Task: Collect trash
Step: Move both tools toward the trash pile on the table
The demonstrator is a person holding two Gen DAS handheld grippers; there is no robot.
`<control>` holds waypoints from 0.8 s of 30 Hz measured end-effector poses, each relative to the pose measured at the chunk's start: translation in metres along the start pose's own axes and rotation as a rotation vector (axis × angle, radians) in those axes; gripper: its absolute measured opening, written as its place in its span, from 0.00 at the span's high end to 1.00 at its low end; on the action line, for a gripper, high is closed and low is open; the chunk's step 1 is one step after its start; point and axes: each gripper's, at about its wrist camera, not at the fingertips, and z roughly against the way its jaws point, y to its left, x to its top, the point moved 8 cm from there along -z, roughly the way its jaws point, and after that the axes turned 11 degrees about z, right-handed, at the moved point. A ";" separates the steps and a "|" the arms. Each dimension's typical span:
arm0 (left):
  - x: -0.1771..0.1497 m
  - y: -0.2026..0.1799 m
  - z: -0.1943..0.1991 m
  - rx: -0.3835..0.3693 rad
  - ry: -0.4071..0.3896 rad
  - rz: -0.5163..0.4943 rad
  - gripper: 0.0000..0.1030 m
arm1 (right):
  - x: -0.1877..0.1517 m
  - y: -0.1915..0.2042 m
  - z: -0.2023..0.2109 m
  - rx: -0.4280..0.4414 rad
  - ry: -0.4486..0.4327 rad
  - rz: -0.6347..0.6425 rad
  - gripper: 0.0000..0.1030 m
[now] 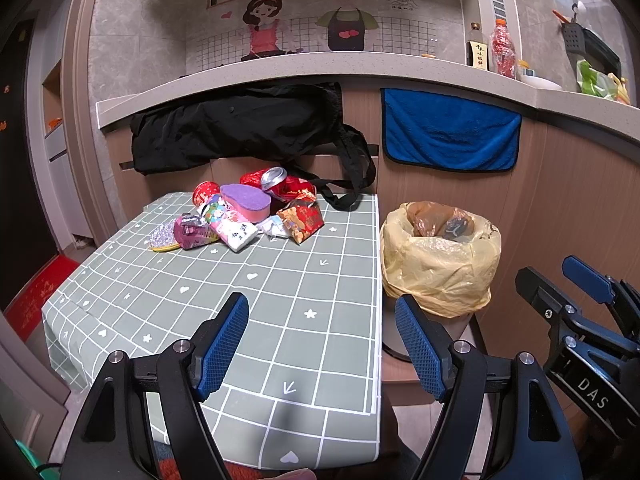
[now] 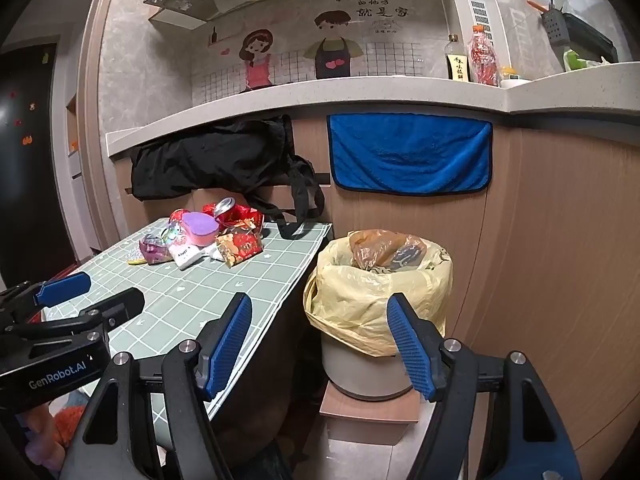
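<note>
Heaping at the table's (image 1: pixel 224 320) eleven o'clock corner, trash (image 1: pixel 244 212) leaves bare cloth nearer; the bin (image 1: pixel 440 264) stands just past its three o'clock edge. Left gripper (image 1: pixel 322 344) and right gripper (image 2: pixel 320 344) hang spread wide, empty, touching nothing.

The left gripper (image 1: pixel 322 346) hangs over the near end of the green checked tablecloth (image 1: pixel 280 292), jaws wide apart with nothing between them. The trash pile (image 1: pixel 244 210) sits at the far end, well away: a crushed red can (image 1: pixel 274 179), a purple-and-pink sponge (image 1: pixel 246 200) and some wrappers. Just right of the table stands the bin (image 1: pixel 440 264) with its yellow bag, and the right gripper (image 1: pixel 576 292) pokes in at the right edge.
</note>
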 end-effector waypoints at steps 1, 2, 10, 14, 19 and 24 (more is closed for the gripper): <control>0.000 0.001 0.000 -0.001 0.000 0.000 0.26 | 0.000 0.000 0.000 -0.001 -0.007 0.000 0.34; 0.000 0.002 -0.001 -0.001 0.000 0.000 0.26 | 0.001 0.000 0.000 -0.003 -0.015 -0.001 0.34; 0.005 -0.016 0.005 -0.010 0.005 0.007 0.26 | 0.002 0.000 -0.001 -0.004 -0.022 0.001 0.34; 0.010 -0.005 -0.003 -0.025 0.022 0.031 0.26 | 0.003 0.004 -0.008 0.013 -0.016 0.015 0.34; 0.054 0.048 -0.024 -0.014 -0.017 0.058 0.27 | 0.034 0.018 -0.038 0.044 -0.016 0.084 0.34; 0.096 0.125 -0.063 0.021 -0.013 0.168 0.28 | 0.083 0.032 -0.085 0.091 -0.048 0.120 0.34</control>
